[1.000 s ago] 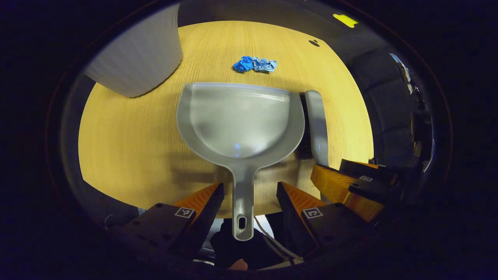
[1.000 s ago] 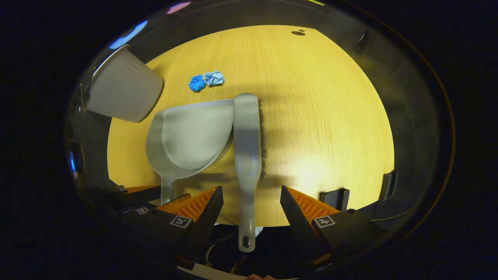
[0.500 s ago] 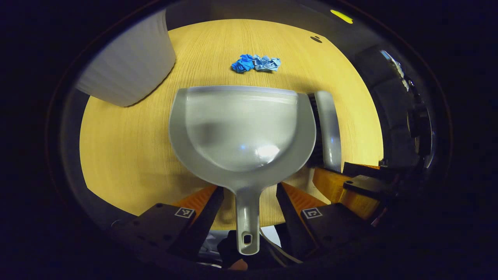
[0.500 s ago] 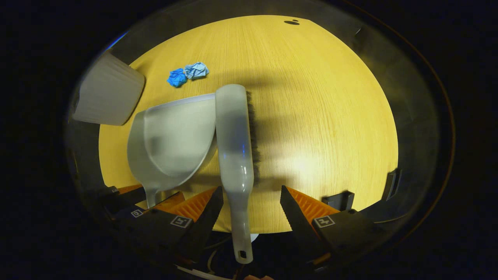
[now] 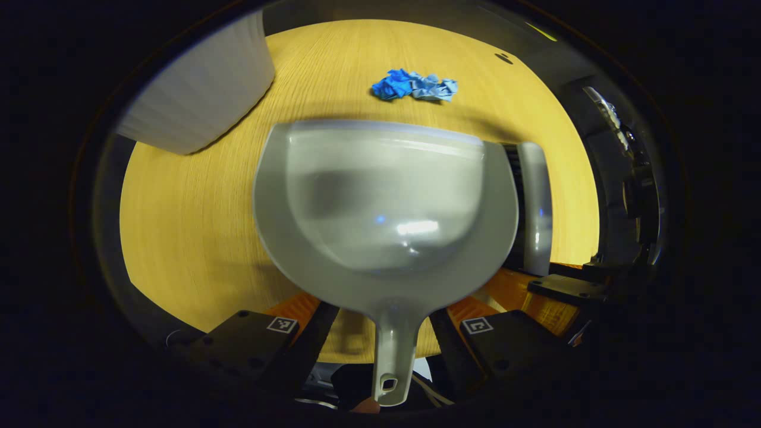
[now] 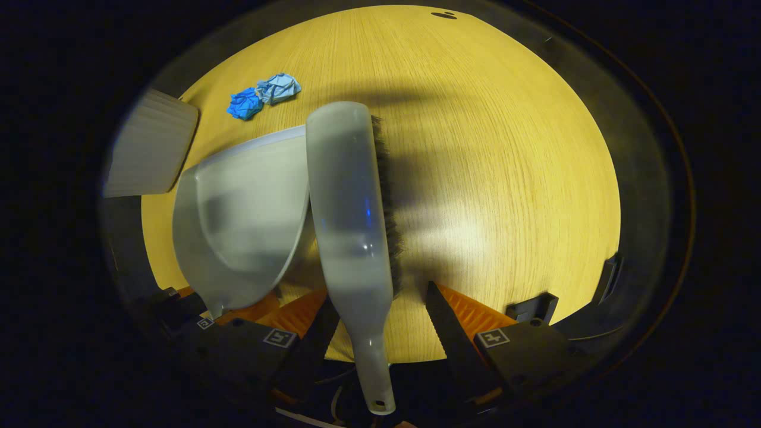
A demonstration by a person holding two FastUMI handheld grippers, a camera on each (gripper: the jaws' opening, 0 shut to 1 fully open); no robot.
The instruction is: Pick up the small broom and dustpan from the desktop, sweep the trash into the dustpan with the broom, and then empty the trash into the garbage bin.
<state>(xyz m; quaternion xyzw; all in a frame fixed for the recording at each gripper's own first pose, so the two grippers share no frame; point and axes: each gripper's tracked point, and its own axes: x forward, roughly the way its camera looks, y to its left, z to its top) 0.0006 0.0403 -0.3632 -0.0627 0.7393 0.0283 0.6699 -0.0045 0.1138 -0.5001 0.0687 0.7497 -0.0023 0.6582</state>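
Both grippers have come in lower over the last second: the left gripper (image 5: 380,324) straddles the dustpan (image 5: 380,202) handle, the right gripper (image 6: 377,315) the broom (image 6: 351,214) handle, jaws open on each. Both tools lie side by side on the desktop (image 6: 505,178), the 2 blue paper wads (image 5: 415,86) just beyond, so closing comes next

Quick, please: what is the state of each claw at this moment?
Left claw: open, fingers on both sides of the dustpan handle, not pressing.
Right claw: open around the broom handle.
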